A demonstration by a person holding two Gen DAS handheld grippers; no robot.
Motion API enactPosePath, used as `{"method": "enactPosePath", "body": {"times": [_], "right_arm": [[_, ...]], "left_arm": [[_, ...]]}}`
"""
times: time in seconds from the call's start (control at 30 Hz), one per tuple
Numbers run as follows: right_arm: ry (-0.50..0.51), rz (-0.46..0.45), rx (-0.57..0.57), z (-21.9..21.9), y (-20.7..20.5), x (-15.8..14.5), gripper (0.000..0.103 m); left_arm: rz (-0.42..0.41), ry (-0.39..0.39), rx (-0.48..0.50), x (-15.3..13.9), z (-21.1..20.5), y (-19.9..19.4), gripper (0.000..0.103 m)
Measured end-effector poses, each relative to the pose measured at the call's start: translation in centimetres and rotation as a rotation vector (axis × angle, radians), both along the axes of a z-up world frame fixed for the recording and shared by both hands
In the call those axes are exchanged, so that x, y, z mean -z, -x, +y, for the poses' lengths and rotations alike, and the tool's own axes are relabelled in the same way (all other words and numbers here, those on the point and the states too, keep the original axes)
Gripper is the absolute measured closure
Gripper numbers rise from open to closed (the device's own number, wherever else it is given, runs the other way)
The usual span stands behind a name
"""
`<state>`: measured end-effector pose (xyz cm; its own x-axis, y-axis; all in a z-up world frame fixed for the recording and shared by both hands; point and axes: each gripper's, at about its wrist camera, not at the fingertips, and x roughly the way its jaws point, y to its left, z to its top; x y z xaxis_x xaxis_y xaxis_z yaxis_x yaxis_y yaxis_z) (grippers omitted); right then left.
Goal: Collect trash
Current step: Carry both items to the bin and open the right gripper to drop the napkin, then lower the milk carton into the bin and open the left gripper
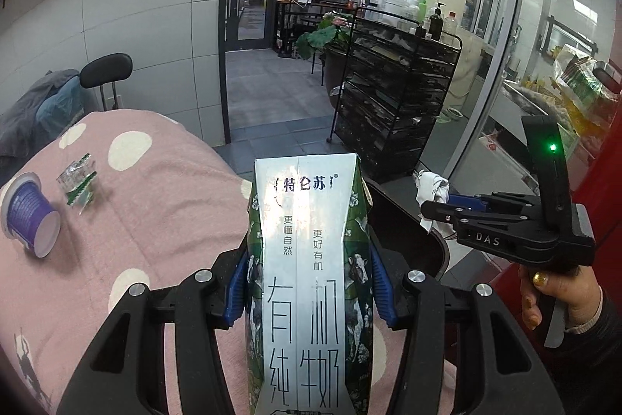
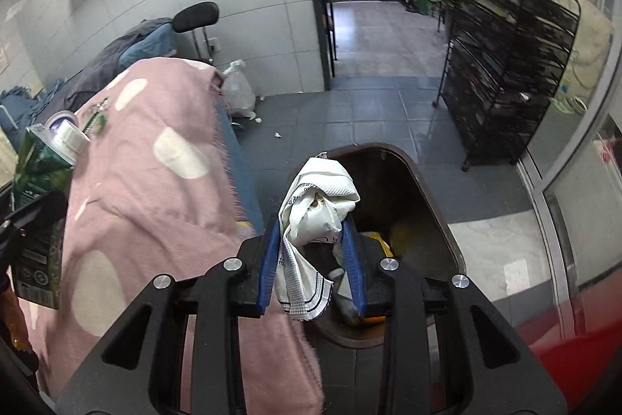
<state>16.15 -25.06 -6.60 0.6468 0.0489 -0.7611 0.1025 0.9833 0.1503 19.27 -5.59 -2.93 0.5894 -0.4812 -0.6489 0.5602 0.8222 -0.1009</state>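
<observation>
My left gripper (image 1: 309, 286) is shut on a green and white milk carton (image 1: 307, 259), held upright above the pink dotted blanket (image 1: 155, 212). The carton also shows at the left edge of the right wrist view (image 2: 39, 189). My right gripper (image 2: 313, 259) is shut on a crumpled white wrapper (image 2: 315, 216) and holds it over the open dark trash bin (image 2: 427, 197). In the left wrist view the right gripper (image 1: 431, 212) is at the right with the wrapper (image 1: 431, 185). A purple yogurt cup (image 1: 31, 216) and a clear crumpled wrapper (image 1: 77, 181) lie on the blanket.
A black wire rack (image 2: 505, 65) with bottles on top stands to the right on the tiled floor. A white plastic bag (image 2: 239, 90) lies by the wall. A black chair (image 1: 105, 69) with clothes stands behind the blanket. A glass partition (image 1: 505, 65) is at right.
</observation>
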Motion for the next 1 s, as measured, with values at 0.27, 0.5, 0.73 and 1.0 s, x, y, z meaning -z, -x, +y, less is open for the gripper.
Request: {"method": "enactPosePath", "body": {"times": [0.27, 0.5, 0.73, 1.0], "right_arm": [[-0.008, 0.069, 0.062, -3.0, -1.2, 3.8, 0.071], [-0.022, 0.156, 0.088, -4.1, -2.7, 8.0, 0.071], [-0.045, 0.207, 0.119, -5.0, -3.5, 11.1, 0.058], [-0.046, 0.211, 0.161, -5.9, -2.2, 11.5, 0.043]], "left_arm": [[0.009, 0.018, 0.042, 0.5, -3.4, -0.2, 0.052], [0.017, 0.022, 0.076, 1.0, -5.3, 0.3, 0.052], [0.031, 0.013, 0.104, 1.5, -7.2, 0.4, 0.052], [0.08, 0.013, 0.111, 2.3, -9.5, 0.0, 0.052]]}}
